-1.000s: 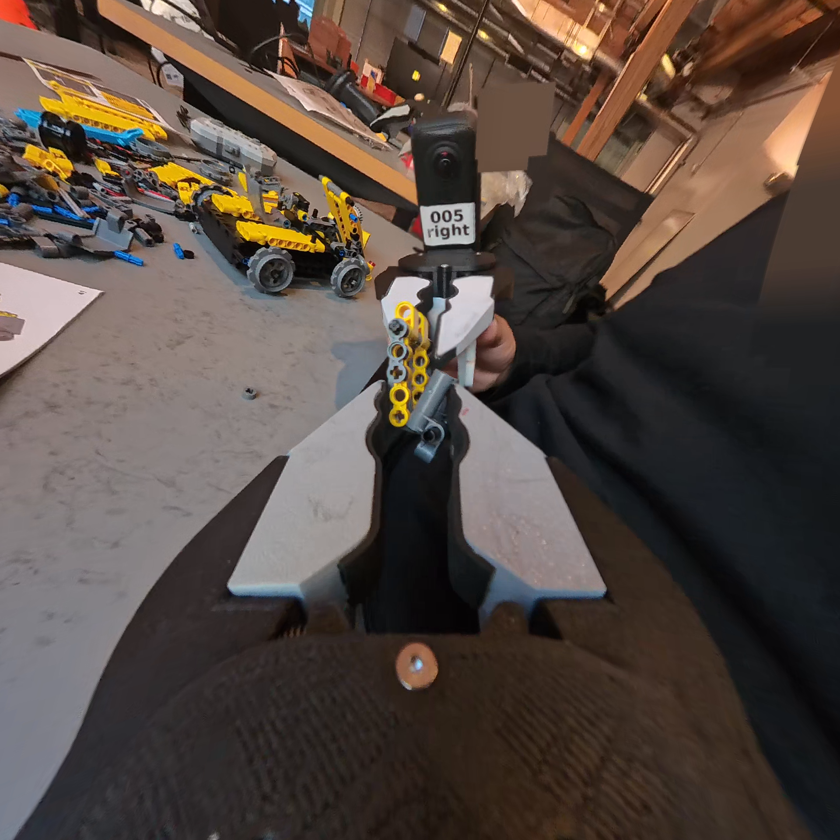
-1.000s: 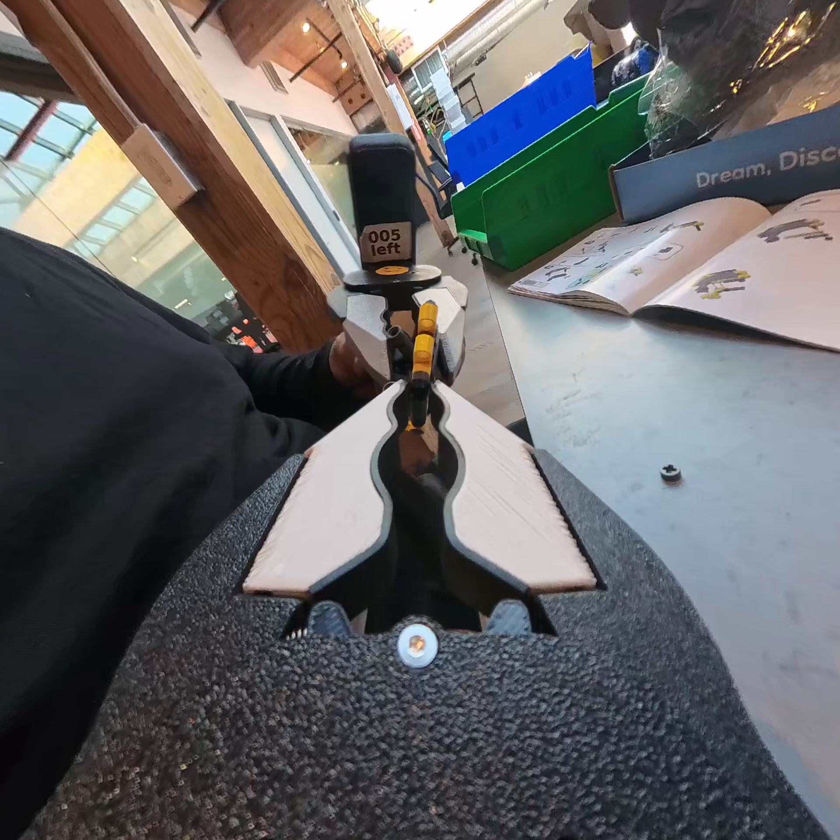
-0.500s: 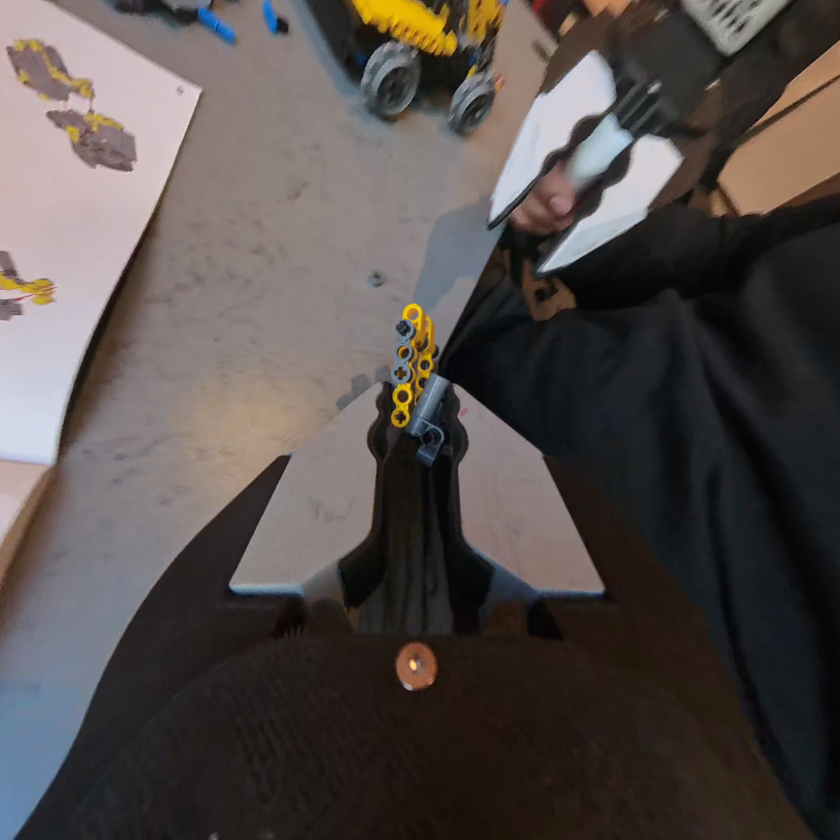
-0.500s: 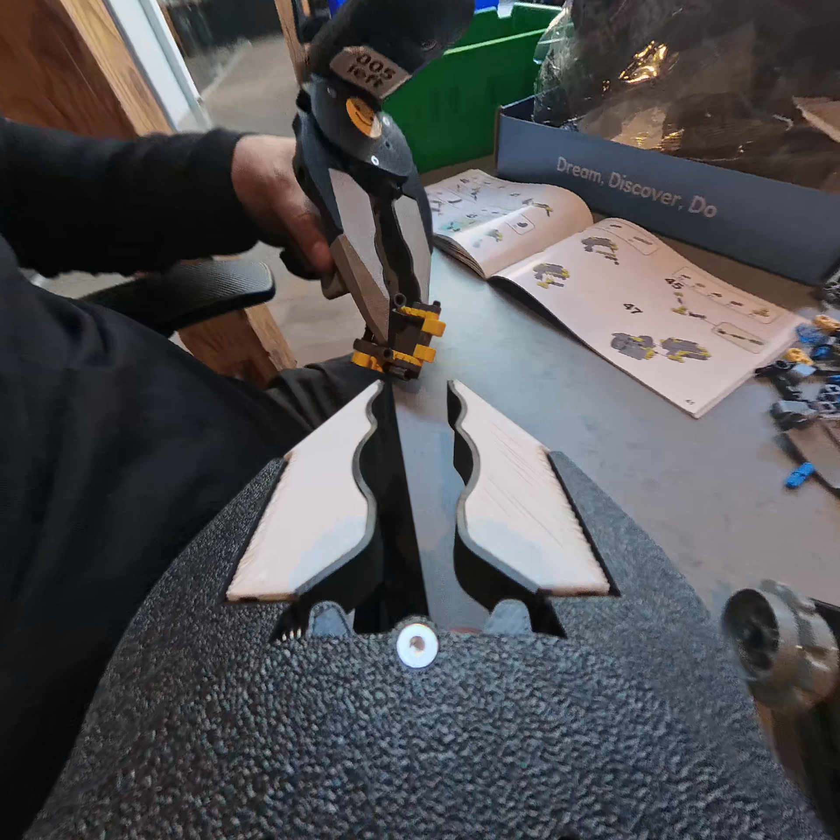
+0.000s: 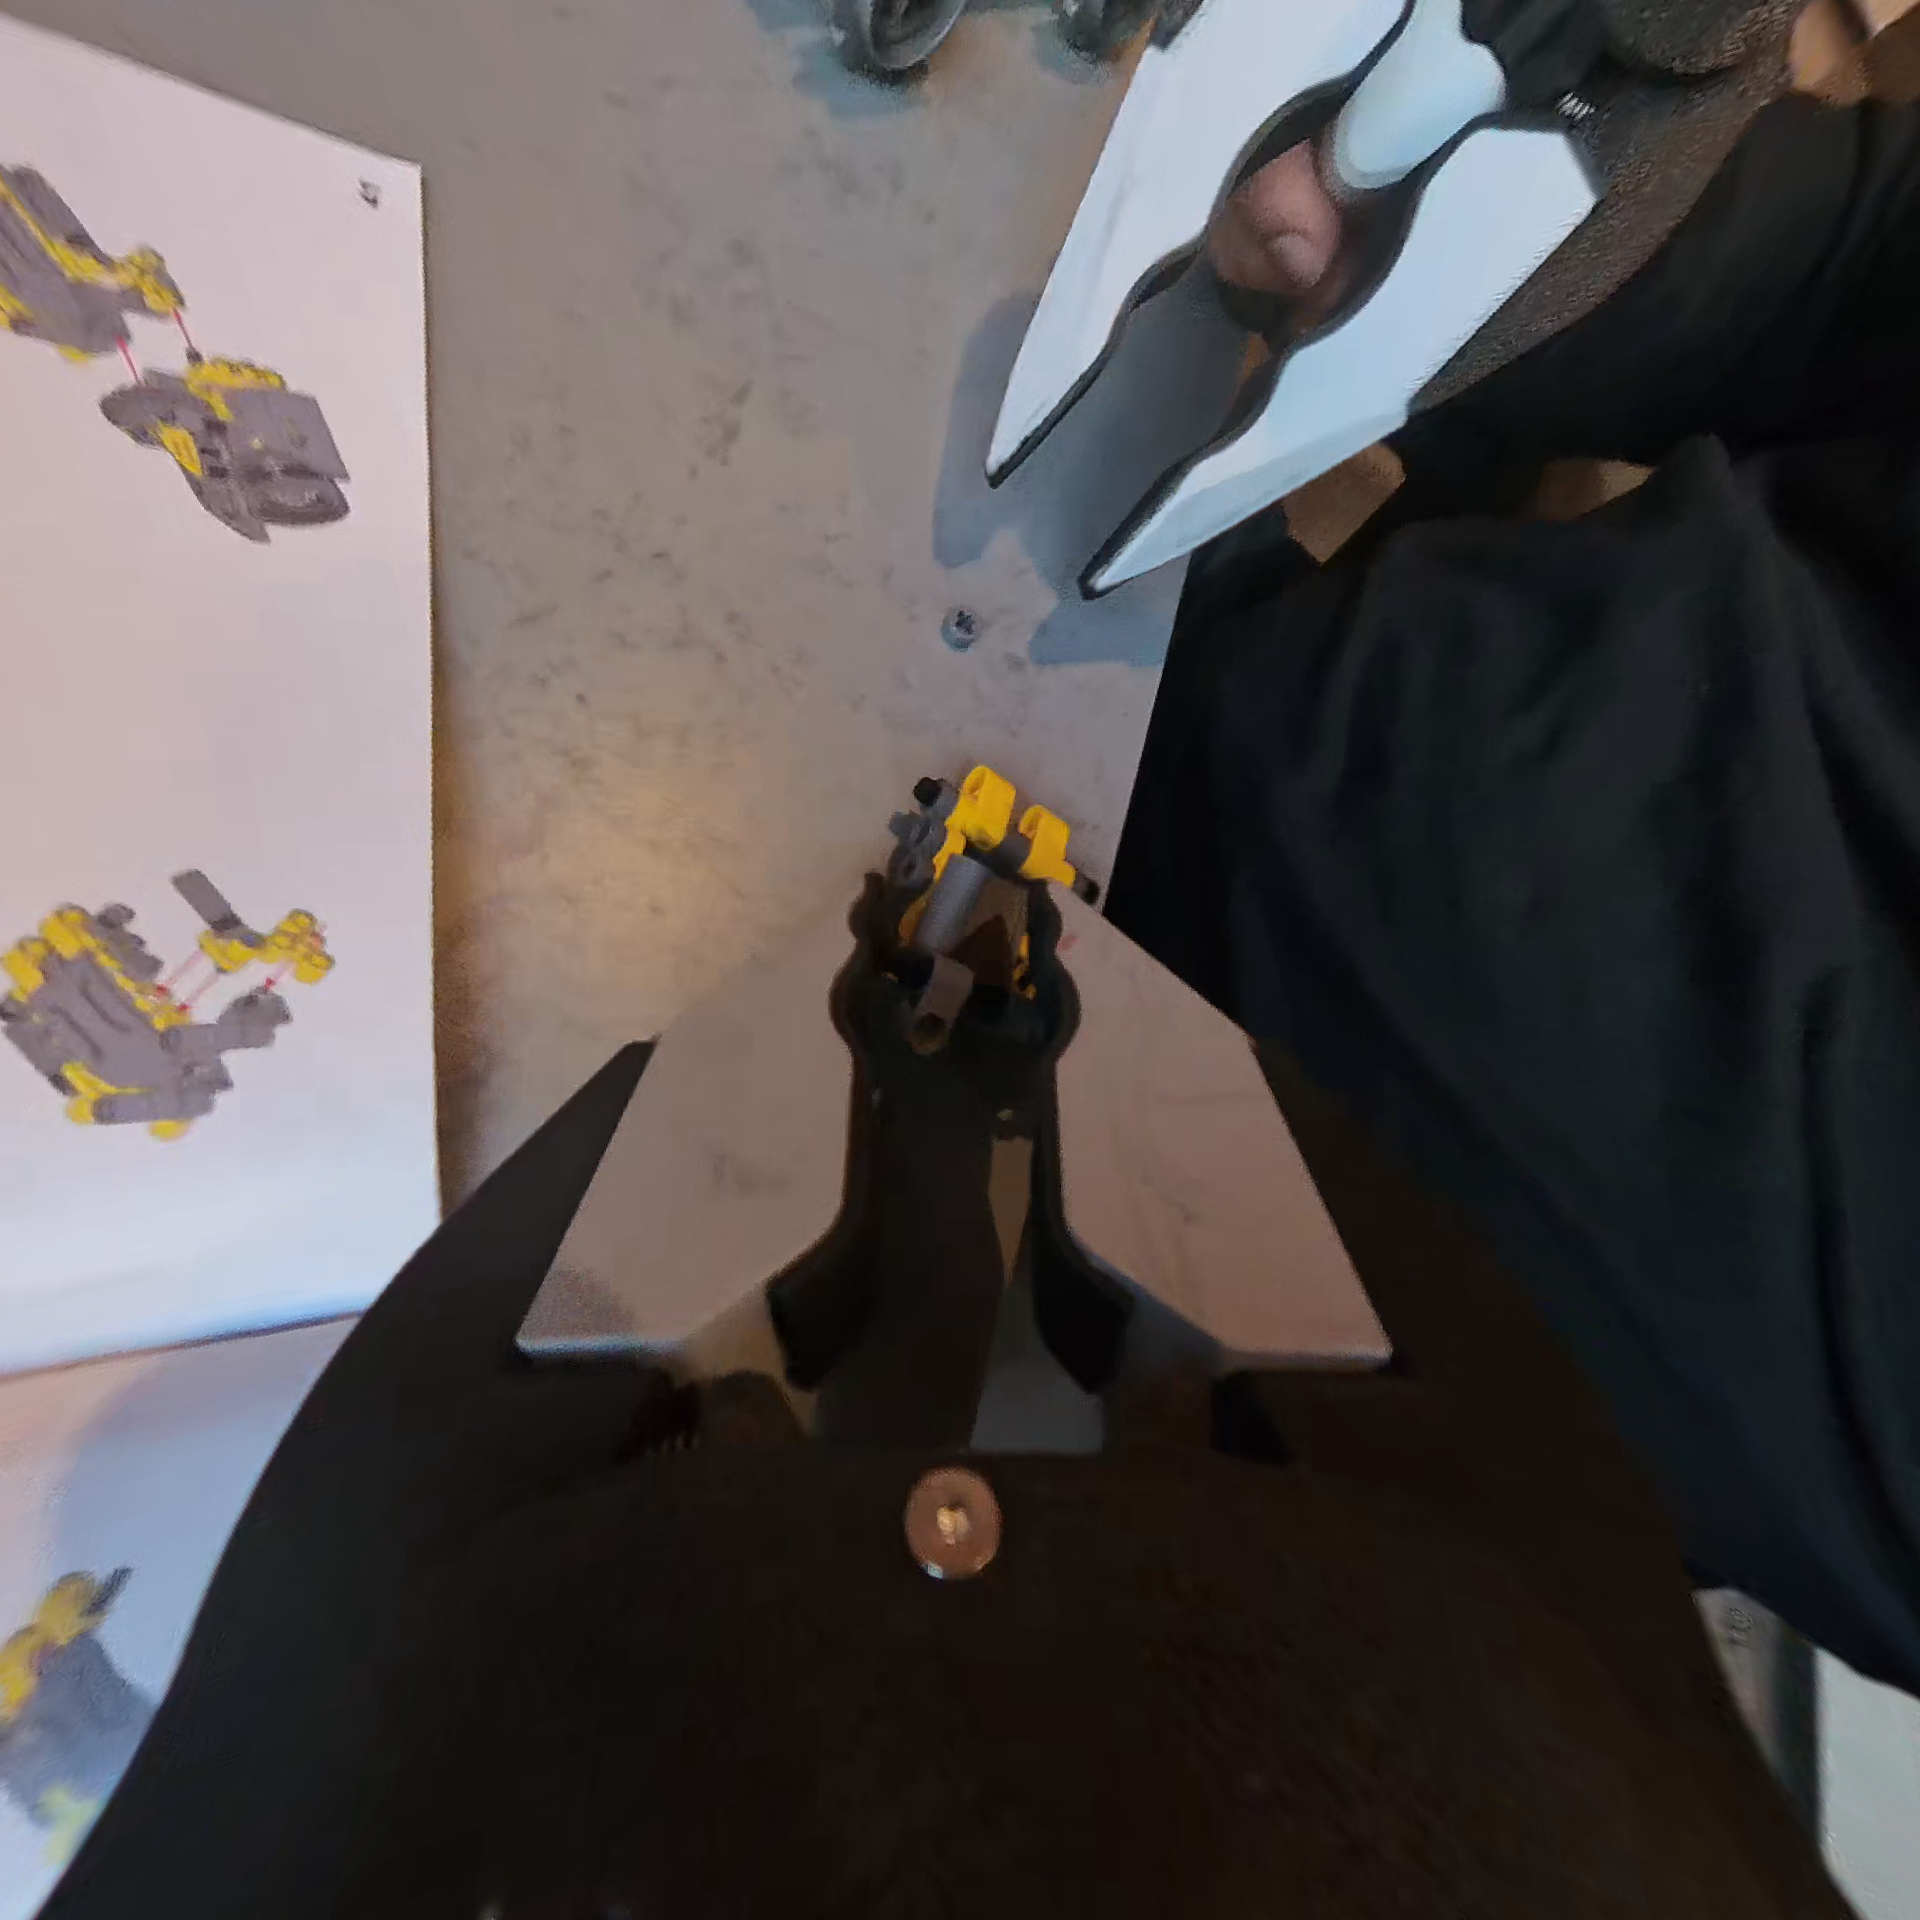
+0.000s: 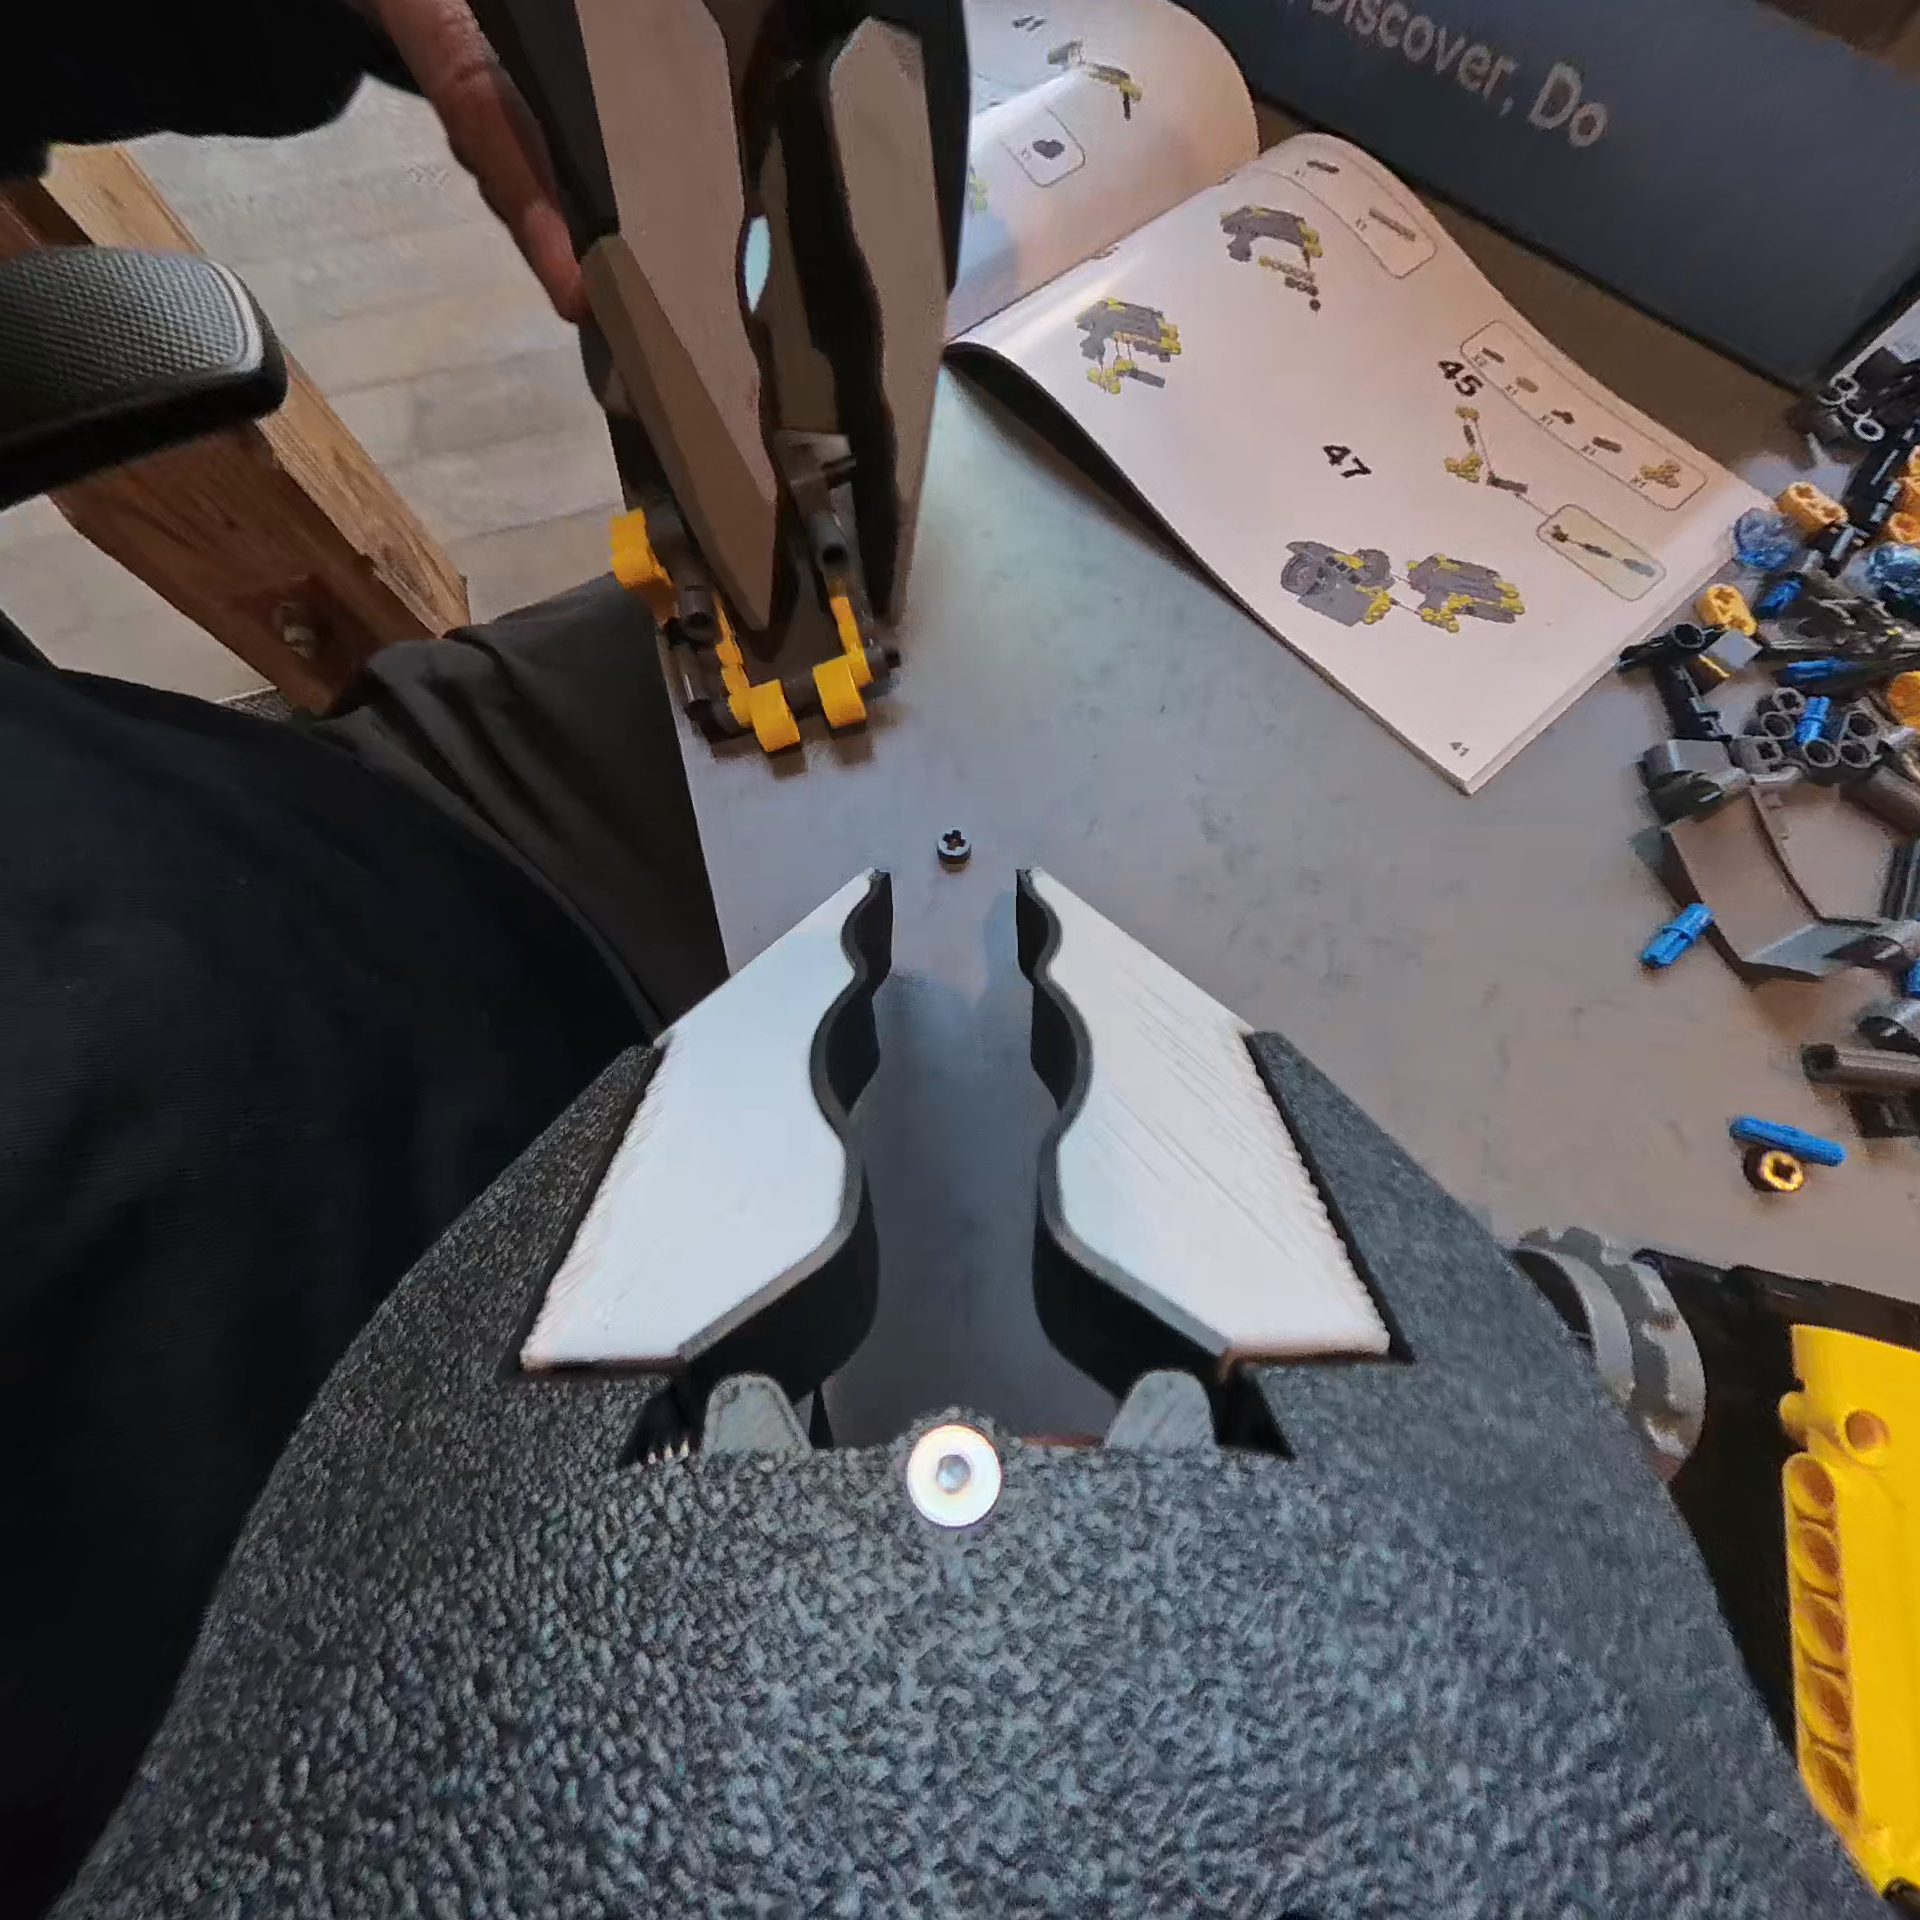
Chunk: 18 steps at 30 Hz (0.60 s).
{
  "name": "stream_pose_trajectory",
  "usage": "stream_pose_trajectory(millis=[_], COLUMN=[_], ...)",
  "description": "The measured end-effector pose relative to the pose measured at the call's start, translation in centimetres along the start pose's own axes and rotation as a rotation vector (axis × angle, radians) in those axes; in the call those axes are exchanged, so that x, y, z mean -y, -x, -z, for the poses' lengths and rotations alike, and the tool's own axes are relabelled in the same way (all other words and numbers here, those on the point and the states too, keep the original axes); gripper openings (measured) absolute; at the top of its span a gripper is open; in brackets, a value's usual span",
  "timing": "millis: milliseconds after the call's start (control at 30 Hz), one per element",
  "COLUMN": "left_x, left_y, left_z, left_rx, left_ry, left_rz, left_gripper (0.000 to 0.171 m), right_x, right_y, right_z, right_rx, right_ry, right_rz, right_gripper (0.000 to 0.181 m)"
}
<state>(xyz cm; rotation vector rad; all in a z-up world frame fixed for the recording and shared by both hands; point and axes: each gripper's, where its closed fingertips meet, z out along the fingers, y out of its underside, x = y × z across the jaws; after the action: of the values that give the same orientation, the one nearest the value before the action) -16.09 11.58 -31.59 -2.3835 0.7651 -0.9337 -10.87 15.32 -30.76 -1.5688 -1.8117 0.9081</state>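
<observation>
An open instruction booklet [image 6: 1340,416] is lying on the grey bench [image 6: 1195,831], with a dark blue box [image 6: 1558,135] behind it and a scatter of loose grey, blue and yellow pieces [image 6: 1808,665] along the right edge. A yellow model vehicle [image 6: 1849,1558] with a grey wheel is sitting at the near right corner. A tiny dark round piece [image 6: 953,846] is lying alone on the bench, just ahead of the right hand-held gripper [image 6: 953,883], whose fingers are standing apart with nothing between them. A black sleeve [image 5: 1558,831] is covering the bench edge and hiding whatever lies beyond it.

The left hand-held gripper [image 5: 961,914] is clenching a small yellow and grey assembly [image 6: 769,665], pointing down near the bench edge. The assembly is made of yellow holed beams, dark pins and a grey connector; it appears to be touching the bench, though the blurred left wrist view is not making that certain. In that view the right hand-held gripper is hovering beyond the assembly, well apart from it.
</observation>
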Motion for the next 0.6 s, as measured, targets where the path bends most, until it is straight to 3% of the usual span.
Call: stream_pose_trajectory(millis=[200, 300, 500, 600], left_x=[1.9, 1.3, -1.0, -2.2], left_y=[-0.3, -0.8, -1.0, -0.3], left_z=[3.3, 4.5, 3.0, 2.0], left_rx=[0.13, 0.26, 0.386, 0.411], left_ry=[-0.077, -0.117, -0.172, -0.103], left_rz=[-0.05, -0.034, 0.005, -0.021], left_gripper=[0.046, 0.054, 0.052, 0.052], right_x=[0.1, 0.0, 0.1, -0.2], right_y=[-0.1, -0.1, -0.3, 0.0], right_z=[-0.4, -0.8, -1.9, -2.5], right_rx=[0.012, 0.019, 0.038, 0.074], right_ry=[0.017, 0.037, 0.076, 0.112], right_rz=[0.001, 0.011, 0.024, 0.026], right_gripper=[0.022, 0.021, 0.019, 0.015])
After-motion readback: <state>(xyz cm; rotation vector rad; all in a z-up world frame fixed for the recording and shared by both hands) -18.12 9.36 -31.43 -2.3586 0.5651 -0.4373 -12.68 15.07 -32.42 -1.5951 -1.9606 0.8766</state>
